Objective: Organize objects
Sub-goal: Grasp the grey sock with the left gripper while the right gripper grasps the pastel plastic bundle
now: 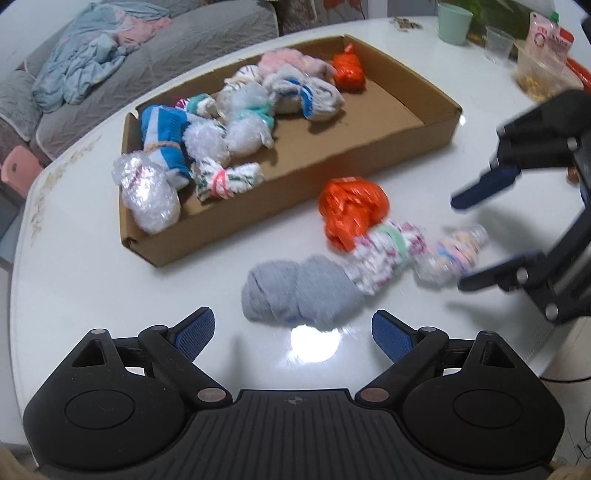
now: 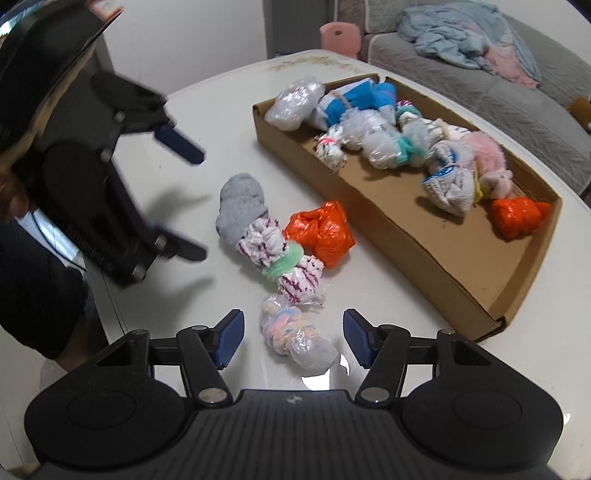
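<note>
Several bundles lie in a row on the white table (image 1: pixel 92 295): a grey sock roll (image 1: pixel 299 291) (image 2: pixel 242 208), a white-and-pink patterned bundle with a green band (image 1: pixel 388 254) (image 2: pixel 284 260), an orange plastic bundle (image 1: pixel 351 212) (image 2: pixel 319 230) and a pastel bundle in clear plastic (image 1: pixel 450 254) (image 2: pixel 291 336). My left gripper (image 1: pixel 293 332) (image 2: pixel 201 201) is open, just short of the grey roll. My right gripper (image 2: pixel 293 338) (image 1: pixel 456 243) is open, its fingers on either side of the pastel bundle. A shallow cardboard box (image 1: pixel 424 136) (image 2: pixel 443 266) holds several more bundles.
A green cup (image 1: pixel 454 22), a clear plastic cup (image 1: pixel 498 44) and a bag of snacks (image 1: pixel 543 70) stand at the table's far right. A grey sofa with blue and pink clothes (image 1: pixel 92 62) (image 2: pixel 465 33) is beyond the table. A pink stool (image 2: pixel 340 38) stands beside it.
</note>
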Motion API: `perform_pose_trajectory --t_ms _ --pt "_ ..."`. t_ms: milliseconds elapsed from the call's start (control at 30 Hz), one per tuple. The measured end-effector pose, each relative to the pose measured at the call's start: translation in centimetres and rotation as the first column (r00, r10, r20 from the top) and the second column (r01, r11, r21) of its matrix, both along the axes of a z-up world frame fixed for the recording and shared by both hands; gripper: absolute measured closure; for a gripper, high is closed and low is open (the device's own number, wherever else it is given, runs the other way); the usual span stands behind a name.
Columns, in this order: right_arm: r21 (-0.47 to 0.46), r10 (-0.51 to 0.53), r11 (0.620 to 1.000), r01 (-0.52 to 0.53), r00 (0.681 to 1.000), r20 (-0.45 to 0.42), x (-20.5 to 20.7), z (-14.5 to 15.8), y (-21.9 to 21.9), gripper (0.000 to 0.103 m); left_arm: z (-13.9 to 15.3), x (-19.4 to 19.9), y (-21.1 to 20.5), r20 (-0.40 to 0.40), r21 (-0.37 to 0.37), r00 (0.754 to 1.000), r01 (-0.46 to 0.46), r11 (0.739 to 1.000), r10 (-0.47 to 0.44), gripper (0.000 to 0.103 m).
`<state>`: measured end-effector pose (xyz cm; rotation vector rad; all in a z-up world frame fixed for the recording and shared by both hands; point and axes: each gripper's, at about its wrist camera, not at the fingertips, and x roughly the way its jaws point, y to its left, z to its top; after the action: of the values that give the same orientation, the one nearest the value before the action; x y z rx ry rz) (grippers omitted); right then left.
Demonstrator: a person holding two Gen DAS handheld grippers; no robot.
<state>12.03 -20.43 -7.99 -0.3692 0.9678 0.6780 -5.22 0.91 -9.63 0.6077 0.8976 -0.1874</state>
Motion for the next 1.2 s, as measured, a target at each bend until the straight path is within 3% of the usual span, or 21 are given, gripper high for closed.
perform_pose_trajectory --t_ms 233,367,567,700,1200 --pt "-0.005 0.040 0.999 -0.041 0.999 -0.034 -0.4 -1.3 0.2 0.057 -0.3 1.3 0.0 0.001 -0.019 0.999 0.049 0.999 -0.049 0.008" --pt "0.004 0.045 0.999 -0.044 0.997 -0.061 -0.2 -1.5 0.2 0.074 -0.8 1.9 -0.1 -0.002 -0.020 0.998 0.064 0.998 -0.064 0.007" --pt "0.011 0.040 0.999 -0.039 0.995 -0.090 -0.3 -1.5 -0.1 0.076 -1.4 2.1 -0.4 -0.007 -0.015 0.997 0.075 0.997 -0.075 0.010" --pt "0.011 0.031 0.999 -0.030 0.994 -0.102 -0.3 -1.5 -0.2 0.076 -1.6 2.2 0.0 -0.034 -0.047 0.998 0.054 0.997 -0.056 0.023" --pt "0.006 -0.004 1.000 0.004 0.993 -0.120 0.0 -1.5 -0.4 0.077 -1.4 2.1 0.0 -0.029 -0.037 0.998 0.061 0.997 -0.062 0.034"
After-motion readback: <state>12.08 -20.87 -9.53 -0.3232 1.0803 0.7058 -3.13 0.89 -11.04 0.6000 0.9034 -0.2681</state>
